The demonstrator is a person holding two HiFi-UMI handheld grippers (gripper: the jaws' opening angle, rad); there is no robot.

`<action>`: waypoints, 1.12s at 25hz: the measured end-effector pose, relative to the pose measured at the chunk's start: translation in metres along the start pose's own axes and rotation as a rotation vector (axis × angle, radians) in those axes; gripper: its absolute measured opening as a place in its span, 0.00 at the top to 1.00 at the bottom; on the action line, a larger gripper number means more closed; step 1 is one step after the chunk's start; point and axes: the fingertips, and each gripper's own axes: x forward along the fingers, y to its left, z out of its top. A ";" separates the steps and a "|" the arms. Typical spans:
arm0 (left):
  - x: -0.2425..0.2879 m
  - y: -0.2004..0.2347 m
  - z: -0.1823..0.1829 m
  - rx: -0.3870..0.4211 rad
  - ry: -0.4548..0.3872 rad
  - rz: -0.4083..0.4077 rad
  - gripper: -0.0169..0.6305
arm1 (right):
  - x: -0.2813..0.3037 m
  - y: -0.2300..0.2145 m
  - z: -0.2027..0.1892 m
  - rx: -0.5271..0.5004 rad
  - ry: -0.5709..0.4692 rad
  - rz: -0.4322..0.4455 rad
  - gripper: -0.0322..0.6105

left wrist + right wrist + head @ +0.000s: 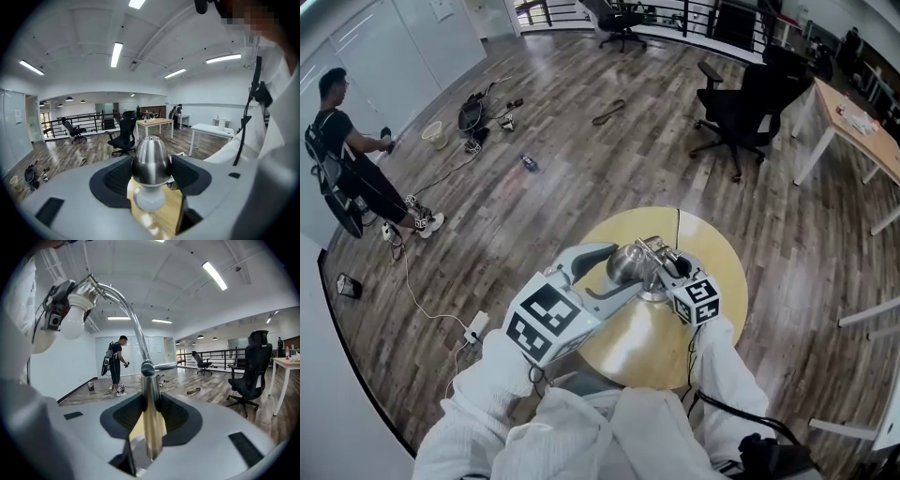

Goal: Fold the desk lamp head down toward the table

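The fold has hardly begun. The lamp head stands high above the round table, at the top of its curved neck, and none of the downward travel shows yet. What seems done is the set-up, with both tools in place on the lamp.

The left gripper has the head between its widely spread jaws. The dark ribbed pads sit against both flanks of the shade, and they look to be pressing on it, though the wide-angle picture makes the contact hard to confirm. The right gripper is clenched on the upright stem to the right of the head, low down near the table, which should steady the lamp while the head is swung. Judging from this, the whole bend of the neck remains to be made.

The shade is brushed metal, egg-shaped and smooth, so the pads may slide on it. A round, matt white bulb pokes out of its underside. The stem is a slim polished tube with a rounded collar, and the neck above it arcs like a bent pipe. The table top is pale wood, flat and bare around the lamp.
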 end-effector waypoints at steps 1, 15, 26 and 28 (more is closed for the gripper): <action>-0.001 0.000 -0.007 0.006 0.006 0.006 0.57 | 0.000 0.000 0.000 0.001 -0.003 0.001 0.76; -0.008 -0.005 -0.089 0.027 0.013 0.136 0.57 | 0.000 0.000 -0.001 -0.002 -0.031 -0.039 0.76; 0.033 0.002 -0.207 -0.041 0.011 0.162 0.56 | 0.006 -0.003 -0.004 -0.004 -0.017 -0.103 0.76; 0.042 0.000 -0.226 -0.061 0.001 0.158 0.56 | 0.004 0.002 -0.007 -0.004 -0.003 -0.108 0.76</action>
